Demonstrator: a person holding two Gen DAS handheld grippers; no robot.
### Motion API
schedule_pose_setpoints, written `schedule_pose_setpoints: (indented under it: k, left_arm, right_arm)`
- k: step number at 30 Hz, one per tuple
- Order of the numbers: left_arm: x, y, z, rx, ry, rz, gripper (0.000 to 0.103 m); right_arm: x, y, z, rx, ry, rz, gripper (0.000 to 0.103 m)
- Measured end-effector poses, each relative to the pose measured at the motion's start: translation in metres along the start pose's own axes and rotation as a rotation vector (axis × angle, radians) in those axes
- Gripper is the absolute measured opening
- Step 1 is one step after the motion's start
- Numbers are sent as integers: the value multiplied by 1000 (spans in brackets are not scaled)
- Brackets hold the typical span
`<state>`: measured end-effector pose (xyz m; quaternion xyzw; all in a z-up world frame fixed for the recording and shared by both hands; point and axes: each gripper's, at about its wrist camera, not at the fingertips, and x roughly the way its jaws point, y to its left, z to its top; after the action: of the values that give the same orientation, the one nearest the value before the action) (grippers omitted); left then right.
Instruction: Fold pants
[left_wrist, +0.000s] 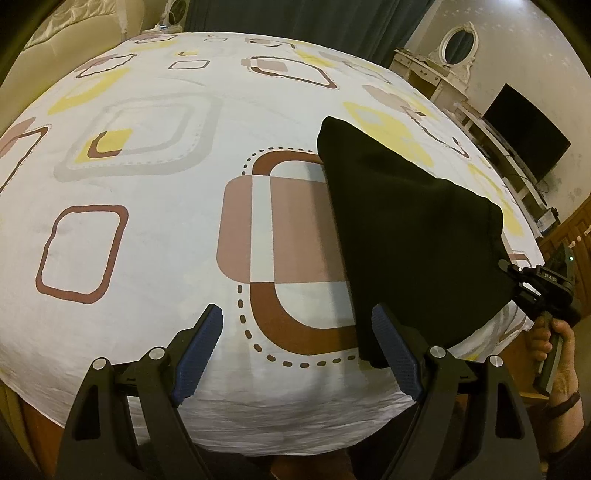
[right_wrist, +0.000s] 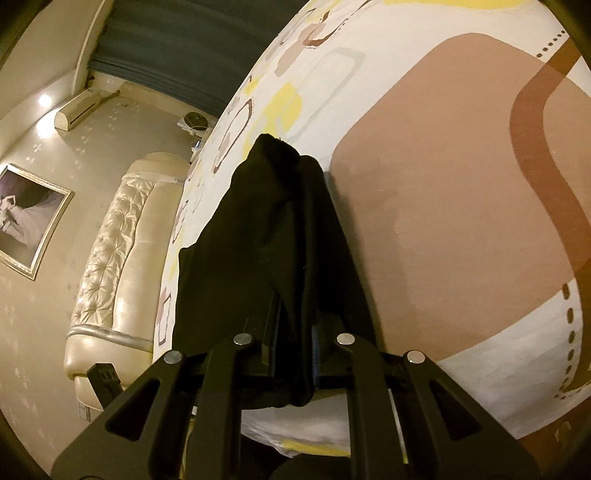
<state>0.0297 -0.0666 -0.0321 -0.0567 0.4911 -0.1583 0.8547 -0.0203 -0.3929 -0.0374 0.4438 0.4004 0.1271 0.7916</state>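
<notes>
Left wrist view: the left hand-held gripper (left_wrist: 297, 352) hovers low over the bed with the white sheet printed in brown, pink and yellow rounded squares (left_wrist: 155, 206), its blue-padded fingers (left_wrist: 199, 350) spread wide apart with nothing between them. The black fabric pants (left_wrist: 410, 236) lie folded on the sheet just ahead and to its right, their near edge touching the right finger. At the far right, the right hand-held gripper (left_wrist: 517, 280) bites the pants' corner. Right wrist view: the right hand-held gripper (right_wrist: 293, 350) is clamped tight on the bunched black pants (right_wrist: 273, 236), which run straight forward from its jaws.
</notes>
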Motion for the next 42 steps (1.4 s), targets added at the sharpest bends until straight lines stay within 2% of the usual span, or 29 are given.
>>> schedule_pose_setpoints:
  k: [9, 15, 17, 19, 22, 26, 33, 37, 42]
  left_arm:
    - [2, 7, 2, -10, 3, 13, 82]
    - [2, 8, 2, -11, 5, 7, 82]
    - [2, 9, 2, -11, 6, 3, 82]
    - [2, 10, 3, -12, 7, -6, 82]
    - [2, 9, 4, -19, 12, -26, 82]
    - [10, 4, 6, -33, 44, -83, 82]
    - [28, -10, 11, -35, 85, -207, 82]
    - [37, -8, 17, -77, 95, -268, 82]
    - [54, -6, 18, -135, 143, -391, 82]
  right_arm:
    - [-6, 0, -1, -5, -4, -12, 12]
    - [-25, 2, 1, -16, -20, -54, 13]
    - [-37, -1, 3, -10, -45, -91, 19]
    - [-52, -4, 7, 5, -73, -88, 39]
    - [-74, -5, 9, 33, -148, -57, 54]
    - [-78, -9, 13, 63, -165, 10, 61]
    - [-38, -12, 6, 64, -58, -3, 62]
    - [-13, -11, 4, 45, 9, -7, 63]
    - [6, -4, 4, 8, 50, 16, 67]
